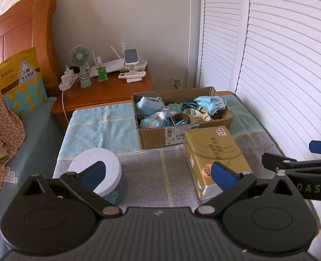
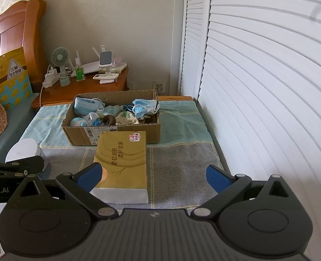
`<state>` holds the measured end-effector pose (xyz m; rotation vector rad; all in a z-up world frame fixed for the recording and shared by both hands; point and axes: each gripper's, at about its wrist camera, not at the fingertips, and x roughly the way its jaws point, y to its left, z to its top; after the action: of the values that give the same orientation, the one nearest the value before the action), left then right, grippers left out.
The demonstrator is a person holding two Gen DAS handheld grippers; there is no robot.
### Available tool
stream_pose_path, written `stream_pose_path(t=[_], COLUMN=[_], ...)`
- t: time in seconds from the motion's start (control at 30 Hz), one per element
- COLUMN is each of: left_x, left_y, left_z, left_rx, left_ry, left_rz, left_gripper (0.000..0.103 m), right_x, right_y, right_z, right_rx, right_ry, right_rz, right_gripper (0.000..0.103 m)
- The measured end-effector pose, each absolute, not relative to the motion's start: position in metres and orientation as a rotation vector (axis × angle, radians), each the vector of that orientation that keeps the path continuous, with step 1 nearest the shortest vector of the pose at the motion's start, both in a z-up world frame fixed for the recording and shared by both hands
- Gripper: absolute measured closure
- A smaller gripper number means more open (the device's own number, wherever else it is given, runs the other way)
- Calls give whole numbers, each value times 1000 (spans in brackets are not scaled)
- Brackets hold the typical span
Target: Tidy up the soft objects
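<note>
We find both grippers, left (image 1: 158,174) and right (image 2: 153,176), with jaws spread and holding nothing. The soft items sit in the box (image 2: 125,133) on the towel (image 2: 177,167), behind the tissue pack (image 2: 121,163) and well apart from the jar (image 1: 99,174).

Soft items (image 2: 114,113) heaped in cardboard box (image 2: 125,133)

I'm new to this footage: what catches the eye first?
An open cardboard box heaped with blue face masks sits mid-mat. In front of it lies a gold tissue pack, with a white round-lidded container to the left. Both grippers, left gripper and right gripper, are open.
</note>
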<state>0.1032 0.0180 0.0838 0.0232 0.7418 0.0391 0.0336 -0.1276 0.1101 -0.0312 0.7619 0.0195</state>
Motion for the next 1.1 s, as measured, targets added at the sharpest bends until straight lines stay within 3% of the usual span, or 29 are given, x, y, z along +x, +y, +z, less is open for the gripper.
stream_pose_path(t=[1.1], left_x=[102], left_y=[18], left_z=[86], left_rx=[18], left_ry=[739], left_rz=[36], left_gripper=[1], right_x=[33], right_y=[-127], right_z=[113], right_rx=[-35], right_ry=[757], right_rz=[14], right_gripper=[0])
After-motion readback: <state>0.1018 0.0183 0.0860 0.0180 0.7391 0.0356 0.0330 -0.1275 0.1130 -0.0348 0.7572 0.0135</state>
